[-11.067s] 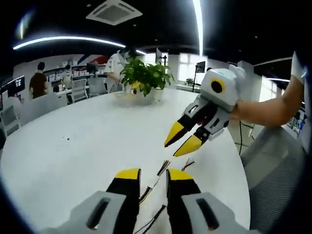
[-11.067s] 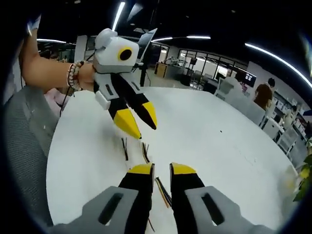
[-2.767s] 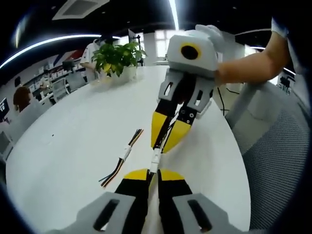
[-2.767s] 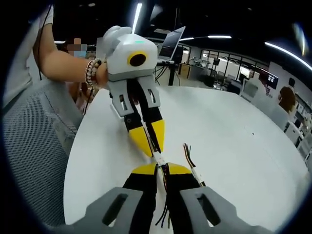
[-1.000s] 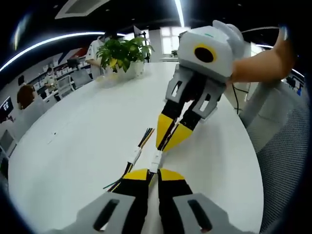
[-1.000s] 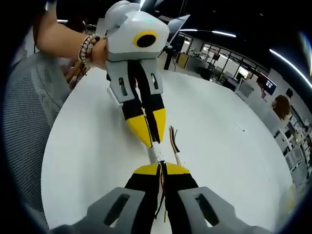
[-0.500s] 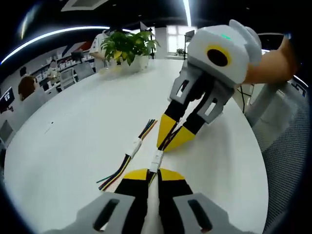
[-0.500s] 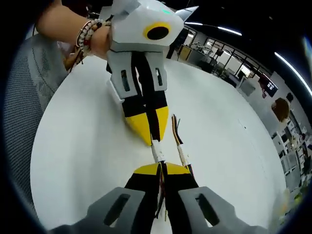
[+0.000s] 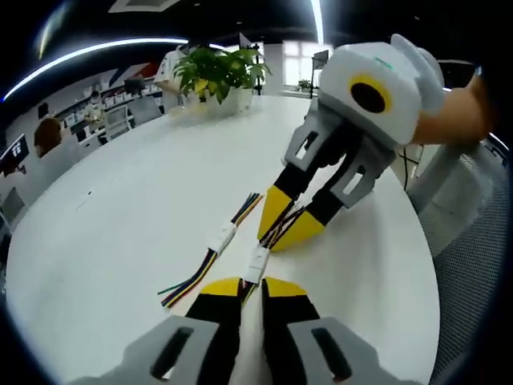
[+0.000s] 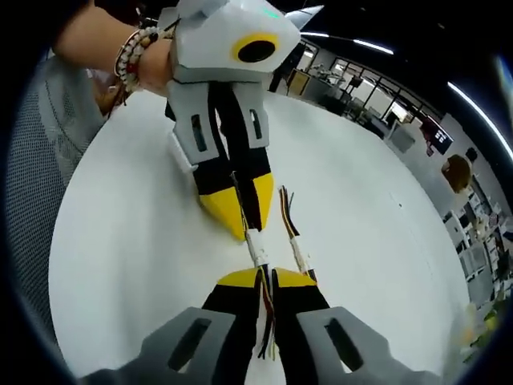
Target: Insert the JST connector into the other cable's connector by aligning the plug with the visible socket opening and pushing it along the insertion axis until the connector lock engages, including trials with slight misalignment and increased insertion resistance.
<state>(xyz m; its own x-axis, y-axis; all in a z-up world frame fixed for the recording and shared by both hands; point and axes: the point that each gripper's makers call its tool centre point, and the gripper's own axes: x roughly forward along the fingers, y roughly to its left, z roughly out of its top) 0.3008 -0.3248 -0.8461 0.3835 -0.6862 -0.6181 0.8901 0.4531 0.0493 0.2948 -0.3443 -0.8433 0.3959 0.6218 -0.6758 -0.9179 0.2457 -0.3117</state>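
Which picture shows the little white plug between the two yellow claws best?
The left gripper view shows it best: the small white plastic connector lies in the open between the left gripper and the right gripper. In the right gripper view it is a thinner sliver squeezed between both sets of yellow tips.

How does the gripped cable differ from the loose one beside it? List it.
The held cable is clamped by the left gripper and right gripper; the loose cable lies free on the table. The held cable's wires run into the jaws; the loose cable's ends fan out. Both have white connectors, coloured wires.
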